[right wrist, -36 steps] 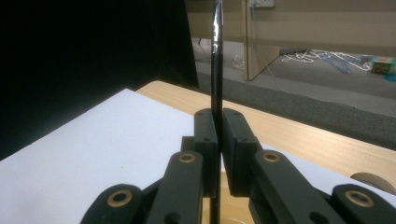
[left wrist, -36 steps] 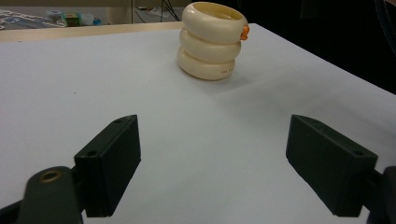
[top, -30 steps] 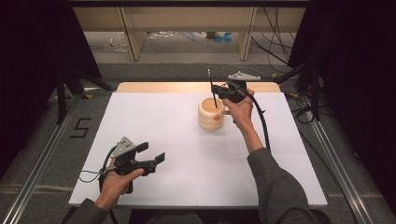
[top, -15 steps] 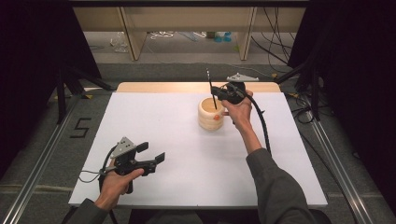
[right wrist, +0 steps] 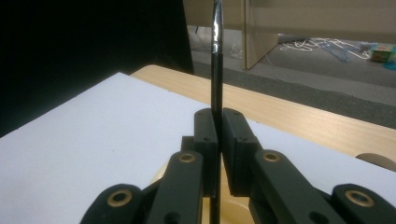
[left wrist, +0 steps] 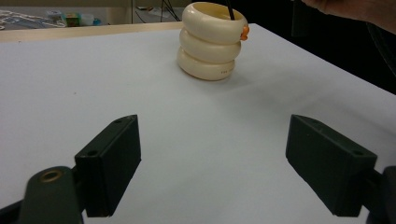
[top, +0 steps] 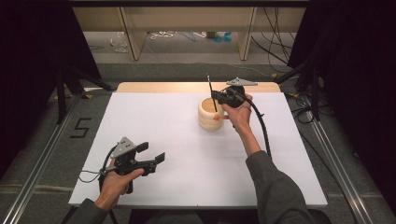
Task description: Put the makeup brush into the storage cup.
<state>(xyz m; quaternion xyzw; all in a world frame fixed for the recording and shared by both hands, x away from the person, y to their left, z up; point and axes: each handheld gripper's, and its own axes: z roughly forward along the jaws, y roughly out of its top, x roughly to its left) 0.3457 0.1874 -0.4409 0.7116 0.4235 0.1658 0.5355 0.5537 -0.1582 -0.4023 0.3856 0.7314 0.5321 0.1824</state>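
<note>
Pinching a thin black rod [right wrist: 216, 70], the right gripper [top: 218, 97] holds it upright in the cream ringed holder [top: 210, 114]; the left gripper [top: 152, 154] is spread.

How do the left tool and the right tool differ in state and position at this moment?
The left tool has its jaws wide apart with nothing between them; the right tool is clamped on a thin black stick. The left tool is low near the table's front edge; the right tool is above the cream holder. Both are black and hand-held.
</note>
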